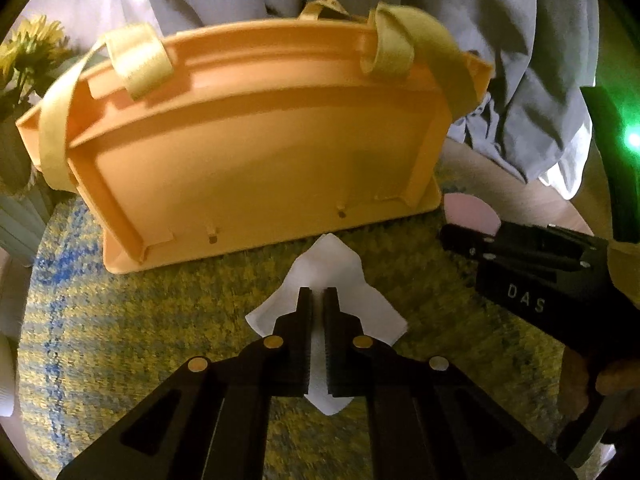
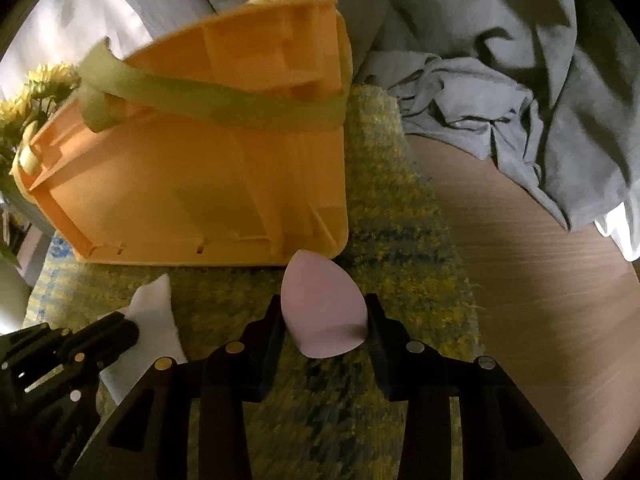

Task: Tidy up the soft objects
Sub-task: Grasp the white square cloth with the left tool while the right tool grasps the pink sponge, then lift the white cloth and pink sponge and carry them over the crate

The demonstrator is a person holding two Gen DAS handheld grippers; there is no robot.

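My left gripper (image 1: 319, 294) is shut on a white cloth pad (image 1: 340, 276) and holds it just in front of the orange plastic basket (image 1: 256, 152), which has pale yellow fabric handles. My right gripper (image 2: 325, 302) is shut on a pink egg-shaped sponge (image 2: 320, 308), near the basket's (image 2: 192, 184) lower right corner. The right gripper (image 1: 446, 236) also shows in the left wrist view with the sponge (image 1: 470, 212) at its tips. The left gripper (image 2: 130, 330) and cloth (image 2: 154, 312) show at lower left in the right wrist view.
A yellow and blue woven mat (image 1: 120, 340) covers a round wooden table (image 2: 520, 260). Crumpled grey-blue fabric (image 2: 500, 100) lies behind and to the right. Yellow flowers in a ribbed vase (image 1: 24, 60) stand left of the basket.
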